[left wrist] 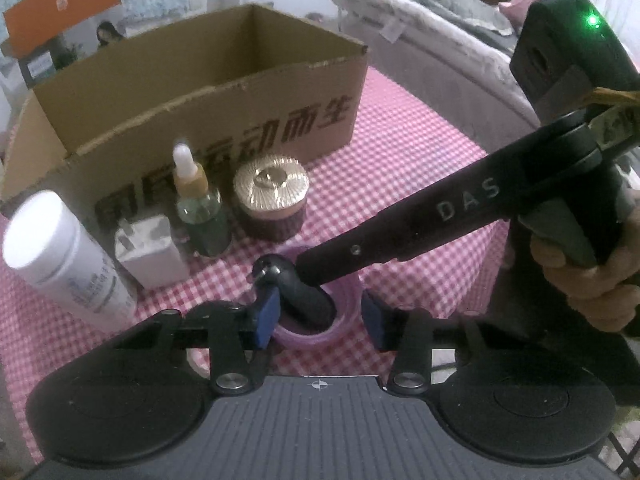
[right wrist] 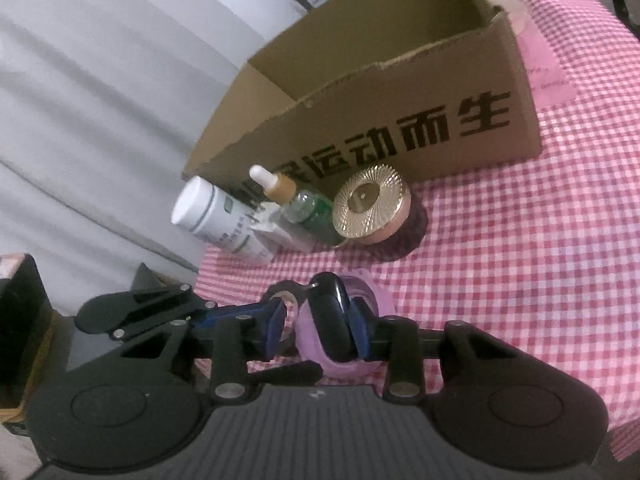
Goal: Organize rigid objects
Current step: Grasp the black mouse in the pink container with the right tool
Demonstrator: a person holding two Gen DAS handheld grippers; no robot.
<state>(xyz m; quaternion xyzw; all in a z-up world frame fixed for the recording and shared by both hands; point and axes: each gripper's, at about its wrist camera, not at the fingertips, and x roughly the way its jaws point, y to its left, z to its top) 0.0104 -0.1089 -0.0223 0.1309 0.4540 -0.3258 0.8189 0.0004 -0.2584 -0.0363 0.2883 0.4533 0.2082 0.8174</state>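
A purple tape roll (left wrist: 320, 322) lies on the pink checked cloth between the blue pads of my open left gripper (left wrist: 320, 320). A black oval object (left wrist: 296, 284) rests in the roll's hole. My right gripper (right wrist: 320, 328) is open; its right pad (right wrist: 360, 332) touches the same black object (right wrist: 332, 320) on the purple roll (right wrist: 344, 360). The right gripper's black body (left wrist: 440, 212) reaches in from the right in the left wrist view. An open cardboard box (left wrist: 224, 92) stands behind.
In front of the box stand a white bottle (left wrist: 60, 248), a white charger (left wrist: 148, 252), a green dropper bottle (left wrist: 200, 208) and a gold-lidded jar (left wrist: 272, 196). A bed (left wrist: 440, 28) lies beyond the table's right edge.
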